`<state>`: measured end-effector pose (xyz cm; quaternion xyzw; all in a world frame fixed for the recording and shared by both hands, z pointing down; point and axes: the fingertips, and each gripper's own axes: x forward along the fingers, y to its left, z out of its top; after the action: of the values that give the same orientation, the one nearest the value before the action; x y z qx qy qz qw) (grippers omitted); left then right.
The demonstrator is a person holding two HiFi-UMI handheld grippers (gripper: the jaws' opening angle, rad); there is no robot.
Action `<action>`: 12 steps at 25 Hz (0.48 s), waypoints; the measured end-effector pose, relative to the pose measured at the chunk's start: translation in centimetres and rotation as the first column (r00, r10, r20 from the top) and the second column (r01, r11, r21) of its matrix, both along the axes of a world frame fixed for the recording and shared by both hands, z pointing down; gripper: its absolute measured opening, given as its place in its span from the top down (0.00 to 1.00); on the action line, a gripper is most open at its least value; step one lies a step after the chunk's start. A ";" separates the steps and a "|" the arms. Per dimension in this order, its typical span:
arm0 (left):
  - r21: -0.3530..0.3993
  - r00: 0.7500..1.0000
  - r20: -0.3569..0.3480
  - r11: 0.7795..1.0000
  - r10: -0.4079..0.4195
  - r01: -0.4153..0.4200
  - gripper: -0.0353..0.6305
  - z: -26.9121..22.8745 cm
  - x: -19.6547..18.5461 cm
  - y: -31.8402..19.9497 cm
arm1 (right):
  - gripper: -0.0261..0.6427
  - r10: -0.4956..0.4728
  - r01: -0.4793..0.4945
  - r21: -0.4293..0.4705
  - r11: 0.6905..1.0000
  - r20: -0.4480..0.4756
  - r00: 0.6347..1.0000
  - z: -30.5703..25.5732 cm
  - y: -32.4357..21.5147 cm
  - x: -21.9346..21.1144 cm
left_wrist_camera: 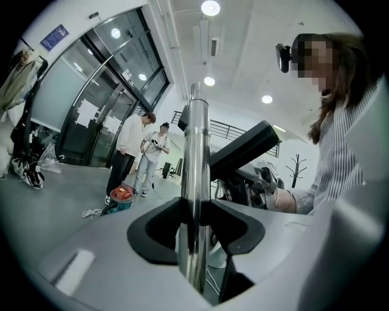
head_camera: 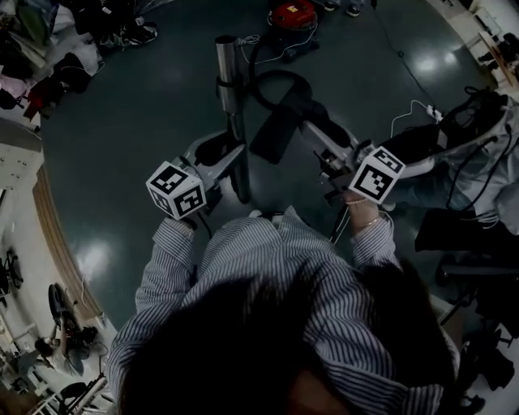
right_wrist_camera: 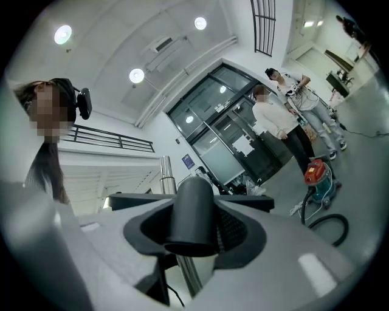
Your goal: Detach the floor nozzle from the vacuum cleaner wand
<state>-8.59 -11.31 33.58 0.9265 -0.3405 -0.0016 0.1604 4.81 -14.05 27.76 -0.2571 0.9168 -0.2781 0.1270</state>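
Head view: nozzle looks off the wand.
My left gripper clamps wand, right gripper grips nozzle; I'd draw them straight apart.

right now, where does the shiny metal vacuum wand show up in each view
head view: shiny metal vacuum wand stands upright at upper centre, running down to the left gripper.
left gripper view: wand dead centre, clamped between the jaws.
right gripper view: wand left of centre, behind the black nozzle neck.
shared landmark: red vacuum canister on the floor.
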 end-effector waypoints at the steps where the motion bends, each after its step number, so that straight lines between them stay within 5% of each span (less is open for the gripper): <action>1: -0.002 1.000 0.001 1.000 -0.003 0.003 0.71 -0.1 0.2 0.0 | 0.70 -0.002 0.002 -0.008 1.000 -0.011 1.000 0.2 0.0 0.1; 12: -0.058 0.995 0.053 0.995 0.081 -0.078 0.71 -0.6 0.8 -0.2 | 0.70 -0.010 0.008 -0.072 0.997 -0.026 1.000 0.8 -0.5 0.5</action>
<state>-7.81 -11.48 33.01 0.9342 -0.3075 0.0398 0.1765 5.26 -14.51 28.57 -0.2611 0.9088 -0.3082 0.1044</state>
